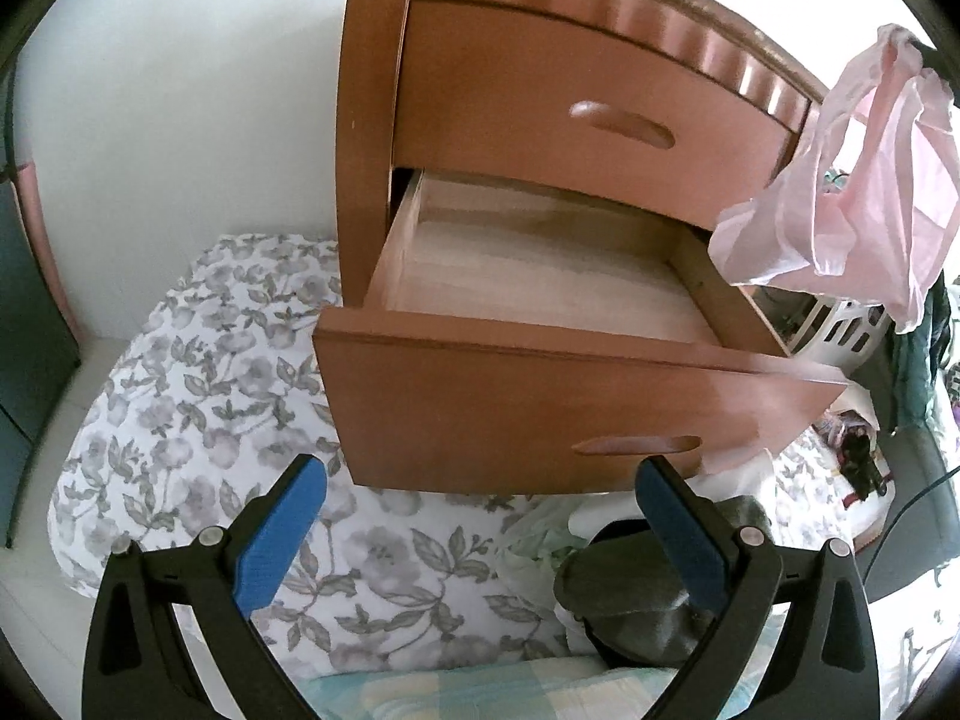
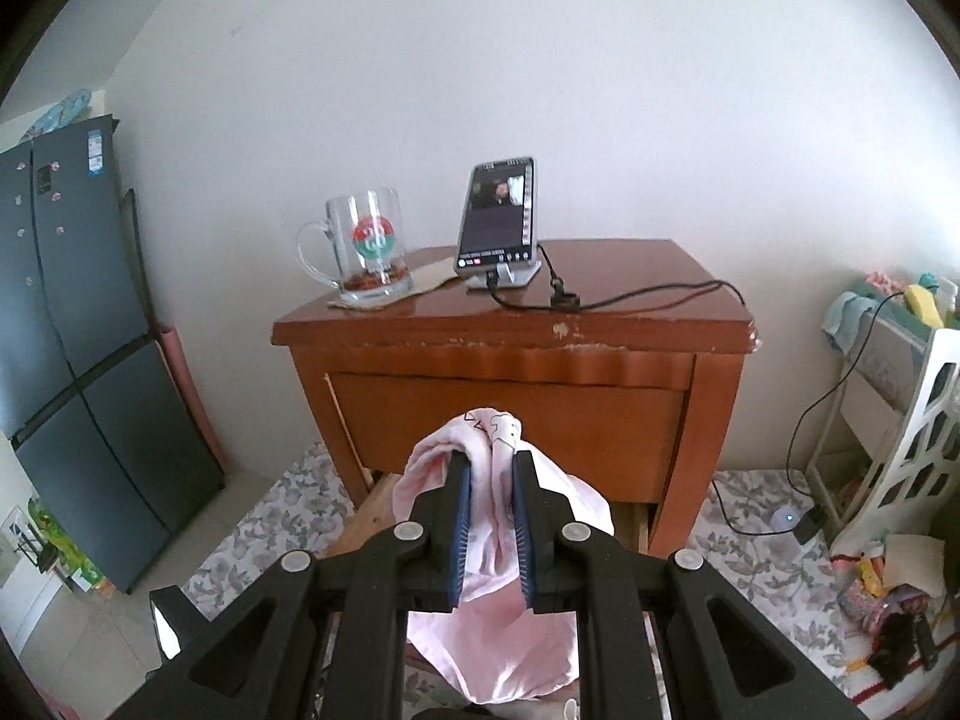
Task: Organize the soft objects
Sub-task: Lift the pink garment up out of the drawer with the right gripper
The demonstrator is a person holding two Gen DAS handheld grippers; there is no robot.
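Two grippers: right gripper (image 2: 491, 456) fingers clamped on pink garment (image 2: 480, 630), raised before nightstand (image 2: 510, 324); left gripper (image 1: 480, 480) fingers wide, empty, facing open lower drawer (image 1: 540, 276).

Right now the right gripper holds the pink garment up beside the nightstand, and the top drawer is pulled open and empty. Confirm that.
Not quite: the bottom drawer is the open, empty one, as the left wrist view shows; the top drawer is closed. The right gripper does hold the pink garment beside the nightstand.

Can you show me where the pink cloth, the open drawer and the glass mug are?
pink cloth (image 2: 501, 432): right wrist view, bunched top above the fingers.
open drawer (image 1: 540, 276): left wrist view, bare wooden bottom.
glass mug (image 2: 369, 240): right wrist view, printed side.
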